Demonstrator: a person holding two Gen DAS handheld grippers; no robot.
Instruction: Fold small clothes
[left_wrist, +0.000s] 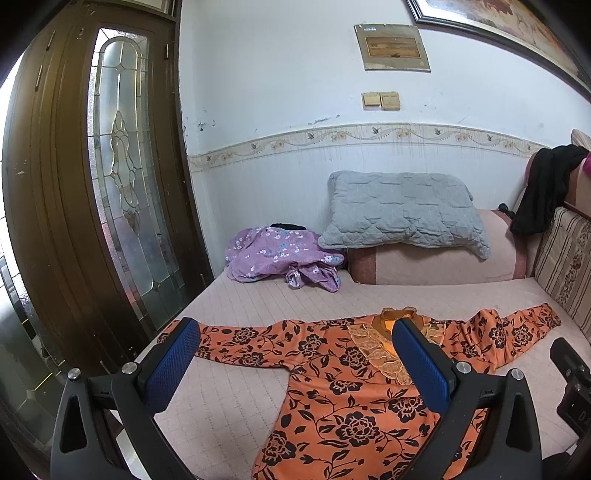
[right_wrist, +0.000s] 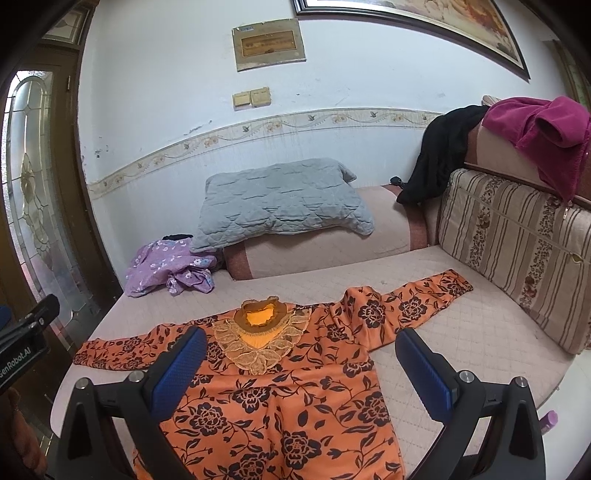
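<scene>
An orange long-sleeved top with black flowers and a lace collar (left_wrist: 343, 391) lies spread flat, front up, on the pale quilted sofa seat (left_wrist: 240, 306), both sleeves stretched out sideways. It also shows in the right wrist view (right_wrist: 280, 387). My left gripper (left_wrist: 295, 343) is open and empty, held above the top's left sleeve and chest. My right gripper (right_wrist: 301, 354) is open and empty, held above the top's chest and right side. A crumpled purple flowered garment (left_wrist: 280, 258) lies at the seat's far left corner, also in the right wrist view (right_wrist: 170, 266).
A grey quilted pillow (right_wrist: 280, 199) rests on the far armrest. A striped back cushion (right_wrist: 517, 243) runs along the right, with black (right_wrist: 439, 162) and magenta (right_wrist: 546, 129) clothes draped above it. A wooden glass-panelled door (left_wrist: 122, 166) stands at the left.
</scene>
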